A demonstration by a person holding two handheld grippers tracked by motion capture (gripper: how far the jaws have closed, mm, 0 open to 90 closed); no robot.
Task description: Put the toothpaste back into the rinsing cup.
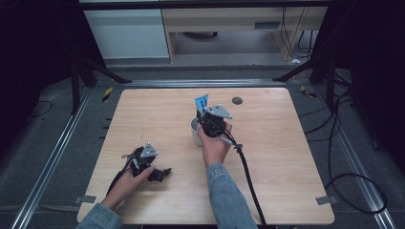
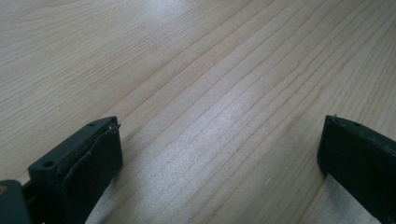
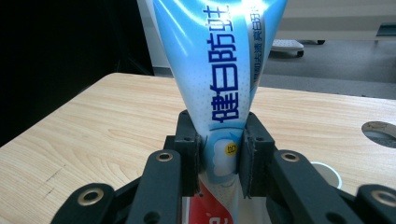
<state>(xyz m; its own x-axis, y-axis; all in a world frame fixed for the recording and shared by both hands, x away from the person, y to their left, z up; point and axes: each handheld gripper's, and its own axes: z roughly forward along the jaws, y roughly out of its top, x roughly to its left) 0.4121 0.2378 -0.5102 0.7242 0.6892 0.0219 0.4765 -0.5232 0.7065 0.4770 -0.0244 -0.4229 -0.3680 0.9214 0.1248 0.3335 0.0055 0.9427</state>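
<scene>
**A:** At the middle of the wooden table [image 1: 267,191], a blue-and-white tube [image 3: 219,70] is seen clamped upright between the jaws of the right gripper [image 3: 219,154]. Where exactly is it being held?

**B:** Directly above a white cup [image 1: 195,132], which is half hidden by the hand. The tube is gripped low on its body, just above a red band, with the flat crimped end pointing up. That hold is judged to be chosen so the capped end can be lowered into the cup and the tube left standing in it.

**A:** And the other tool?

**B:** The left gripper [image 1: 160,174] is laid low at the near left of the table, well apart from the cup. Its jaws are shown spread wide over bare wood, with nothing between them. It is taken to be parked out of the way so that the drop is left unobstructed.

**A:** Anything else on the surface?

**B:** A round dark cable hole [image 1: 237,100] is set into the far side, clear of the work.
</scene>
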